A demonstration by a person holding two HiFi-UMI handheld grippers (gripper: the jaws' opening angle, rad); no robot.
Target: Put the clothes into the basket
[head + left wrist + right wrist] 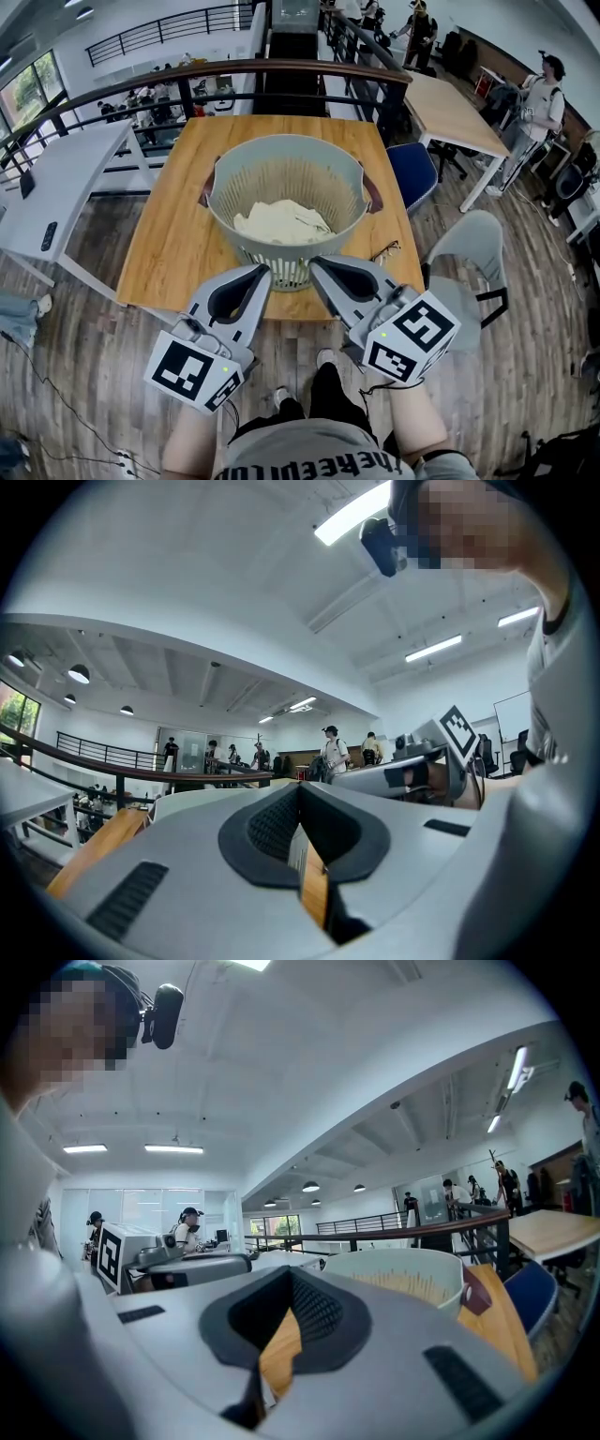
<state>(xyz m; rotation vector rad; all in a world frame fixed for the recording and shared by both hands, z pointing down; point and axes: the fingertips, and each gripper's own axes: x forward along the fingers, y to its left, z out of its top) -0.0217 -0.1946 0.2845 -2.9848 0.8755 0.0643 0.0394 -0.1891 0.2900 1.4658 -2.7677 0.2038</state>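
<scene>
A grey-green slotted laundry basket (223, 183) stands in the middle of a wooden table (173, 225). A cream cloth (281, 223) lies crumpled inside it. Both grippers hover side by side at the table's near edge, just short of the basket. My left gripper (265, 270) is shut with nothing between its jaws, and my right gripper (316, 262) is shut and empty too. In the left gripper view the gripper (300, 789) has its tips meeting. In the right gripper view the gripper (289, 1274) is closed, with the basket (403, 1265) close ahead on the right.
A blue chair (412, 173) and a grey chair (469, 246) stand right of the table. A white table (56, 178) is at the left, another wooden table (459, 112) at the back right. A curved railing (234, 70) runs behind; people stand beyond.
</scene>
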